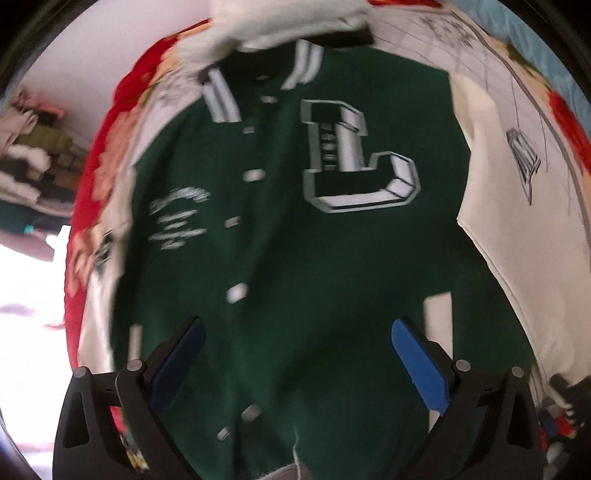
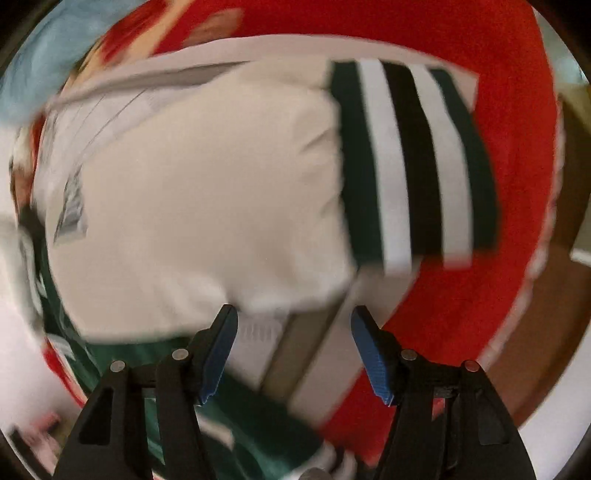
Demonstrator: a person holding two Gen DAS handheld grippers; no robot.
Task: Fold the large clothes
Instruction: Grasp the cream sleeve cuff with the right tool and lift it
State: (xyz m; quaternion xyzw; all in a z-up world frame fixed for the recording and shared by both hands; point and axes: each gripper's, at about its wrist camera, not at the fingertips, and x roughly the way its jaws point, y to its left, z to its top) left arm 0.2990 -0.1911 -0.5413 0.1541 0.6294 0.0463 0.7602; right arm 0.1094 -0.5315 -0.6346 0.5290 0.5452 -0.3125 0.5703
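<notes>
a green varsity jacket (image 1: 280, 229) lies spread front-up on a white printed sheet (image 1: 517, 122), which covers a red floral blanket (image 1: 92, 177). on the jacket's chest sits a large white letter "l" patch (image 1: 354, 155), a row of white snap buttons (image 1: 236, 293) runs down the jacket's middle, and small white lettering (image 1: 177, 218) marks the other side of the chest. the jacket's striped collar (image 1: 221, 99) is at the top edge, partly under a white cloth (image 1: 266, 22). a cream sleeve (image 2: 207, 192) stretches out from the jacket's body and ends in a green, white and black striped cuff (image 2: 413, 162) that lies partly over the red blanket. the left gripper (image 1: 297, 332) hangs above the jacket's lower front with its blue pads (image 1: 421, 365) spread wide and nothing between them. the right gripper (image 2: 293, 325) is over the lower edge of the cream sleeve, jaws apart, pads not pressing on any cloth. beyond the jacket's left side, stacked folded clothes (image 1: 26, 158) sit blurred against a wall.
</notes>
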